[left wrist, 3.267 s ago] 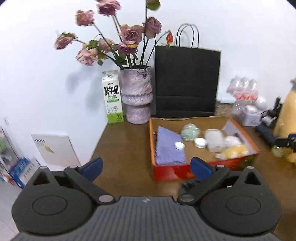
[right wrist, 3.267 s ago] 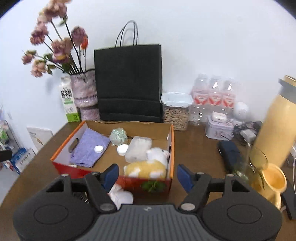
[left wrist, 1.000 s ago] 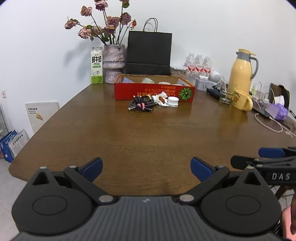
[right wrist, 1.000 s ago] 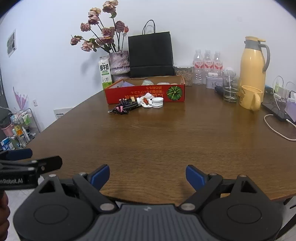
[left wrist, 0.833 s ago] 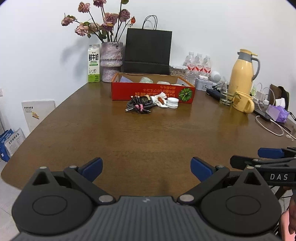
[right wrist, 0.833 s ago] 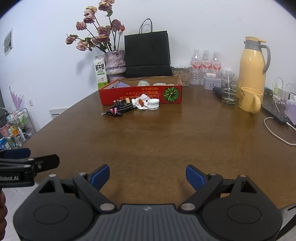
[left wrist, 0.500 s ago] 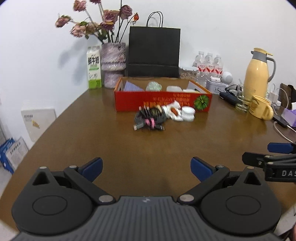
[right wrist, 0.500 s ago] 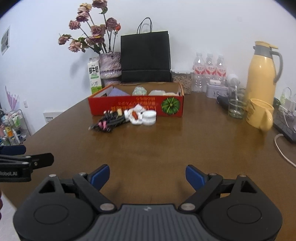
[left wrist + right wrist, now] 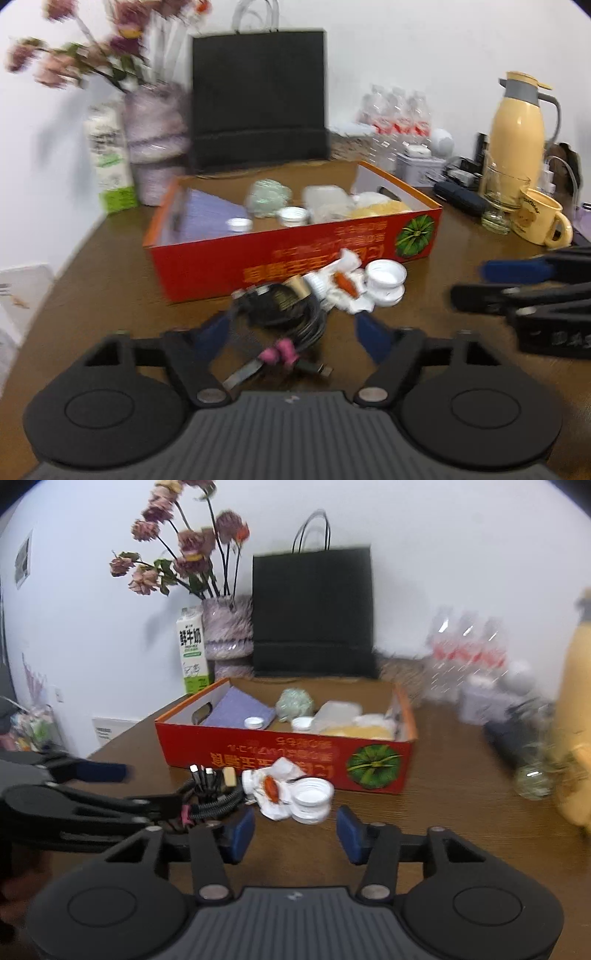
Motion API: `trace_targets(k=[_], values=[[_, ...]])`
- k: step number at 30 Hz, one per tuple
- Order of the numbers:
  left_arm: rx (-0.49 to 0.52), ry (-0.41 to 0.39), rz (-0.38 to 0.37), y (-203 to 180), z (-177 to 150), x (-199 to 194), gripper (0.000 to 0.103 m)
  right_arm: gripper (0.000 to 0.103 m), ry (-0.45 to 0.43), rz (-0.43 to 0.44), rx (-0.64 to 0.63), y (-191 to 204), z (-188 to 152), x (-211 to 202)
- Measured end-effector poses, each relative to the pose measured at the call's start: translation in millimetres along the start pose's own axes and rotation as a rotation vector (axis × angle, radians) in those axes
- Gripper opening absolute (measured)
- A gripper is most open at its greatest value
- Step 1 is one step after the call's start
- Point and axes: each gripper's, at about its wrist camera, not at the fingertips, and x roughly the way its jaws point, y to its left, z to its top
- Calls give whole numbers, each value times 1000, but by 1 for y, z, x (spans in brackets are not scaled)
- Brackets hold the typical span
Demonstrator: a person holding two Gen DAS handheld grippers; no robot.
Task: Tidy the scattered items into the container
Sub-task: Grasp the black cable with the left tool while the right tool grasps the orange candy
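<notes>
While both grippers hang low over the brown worktop [image 9: 110,258], the leftover clutter sits right in front of the red box [image 9: 295,254]: a black cable bundle [image 9: 291,317], a crumpled white wrapper [image 9: 275,790] and a white lid [image 9: 312,797]. Left gripper [image 9: 291,334] jaws are closing around the cable bundle, pads not pressing it yet. Right gripper [image 9: 295,832] jaws are closing too, empty, just short of the lid.

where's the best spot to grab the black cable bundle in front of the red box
Probably across the coiled middle of the cable bundle, just behind its pink tie, coming from the near side. The plug ends fan loosely toward the red box, so they offer less to pinch.
</notes>
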Motion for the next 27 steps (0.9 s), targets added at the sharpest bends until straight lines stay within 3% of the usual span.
trace_targets(k=[3,8,12,14,15,21,27], values=[[-15,47,-12,4,7,33,58,33,28,38,3,-4,13,35],[-56,80,-25,19,5,65,29,33,92,105,-53,-4,28,83],[-82,85,-50,28,3,62,28,30,123,133,-106,4,27,105],[-107,61,-85,33,2,56,14,24,124,138,-121,7,25,114],[-111,59,-80,34,2,53,13,20,128,133,-129,8,24,119],[-157,0,-27,49,9,37,12,16,141,113,-180,15,14,129],[-192,-87,-24,59,16,9,11,13,57,95,-141,11,26,97]])
